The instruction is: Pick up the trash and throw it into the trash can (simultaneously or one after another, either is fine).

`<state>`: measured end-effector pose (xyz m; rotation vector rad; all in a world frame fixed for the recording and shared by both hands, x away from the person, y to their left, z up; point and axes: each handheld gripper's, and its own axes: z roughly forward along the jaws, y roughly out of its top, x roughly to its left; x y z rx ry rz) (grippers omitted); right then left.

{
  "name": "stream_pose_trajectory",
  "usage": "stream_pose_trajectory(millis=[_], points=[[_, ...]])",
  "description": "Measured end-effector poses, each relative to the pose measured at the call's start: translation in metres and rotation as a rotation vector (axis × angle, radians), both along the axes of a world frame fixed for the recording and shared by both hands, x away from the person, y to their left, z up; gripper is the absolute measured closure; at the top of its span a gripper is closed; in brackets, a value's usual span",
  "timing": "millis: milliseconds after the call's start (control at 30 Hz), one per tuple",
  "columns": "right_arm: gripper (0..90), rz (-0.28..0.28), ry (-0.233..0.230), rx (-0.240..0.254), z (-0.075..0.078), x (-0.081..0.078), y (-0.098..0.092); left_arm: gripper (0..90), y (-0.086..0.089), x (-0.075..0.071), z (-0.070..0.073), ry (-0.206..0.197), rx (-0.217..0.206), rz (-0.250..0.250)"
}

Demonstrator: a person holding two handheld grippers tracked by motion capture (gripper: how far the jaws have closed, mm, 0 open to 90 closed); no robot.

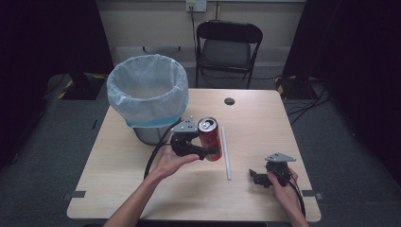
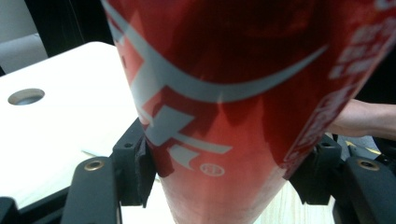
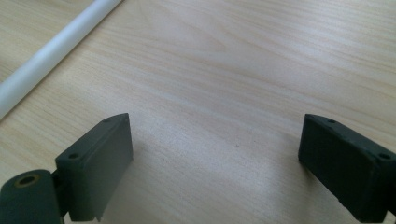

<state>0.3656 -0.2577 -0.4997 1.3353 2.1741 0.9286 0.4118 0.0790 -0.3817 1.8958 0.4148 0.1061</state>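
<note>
One red can (image 1: 209,138) is held upright near the middle of the wooden table (image 1: 118,179), and it is clamped between the two jaws of the left gripper (image 1: 208,152). The jaws of the right gripper (image 1: 255,178) are spread wide apart with nothing between them. One white tube (image 1: 226,152) is seen lying just beside the can, and one bin (image 1: 147,97) lined with a bag is set behind it.

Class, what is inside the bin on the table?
A pale plastic liner folded over the bin rim shows. The liner's wall hides the bottom, so any contents cannot be seen.
</note>
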Motion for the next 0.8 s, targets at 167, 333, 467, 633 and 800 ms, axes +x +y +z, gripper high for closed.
stream_pose_trajectory(millis=[167, 333, 467, 633, 800], points=[[9.2, 0.0, 0.0, 0.0, 0.0, 0.0, 0.0, 34.9, 0.002, 0.0, 0.012, -0.011, -0.017, -0.008], [9.2, 0.001, -0.001, -0.001, 0.0, 0.0, 0.0, 34.9, 0.004, 0.001, 0.027, -0.032, -0.027, 0.0], [9.2, 0.0, 0.0, 0.0, 0.0, 0.0, 0.0, 34.9, 0.007, 0.002, 0.037, -0.046, -0.033, 0.014], [9.2, 0.0, 0.0, 0.0, 0.0, 0.0, 0.0, 35.0, 0.01, 0.004, 0.046, -0.057, -0.048, 0.018], [9.2, 0.0, 0.0, 0.0, 0.0, 0.0, 0.0, 35.0, 0.016, 0.005, 0.062, -0.073, -0.077, 0.026]])
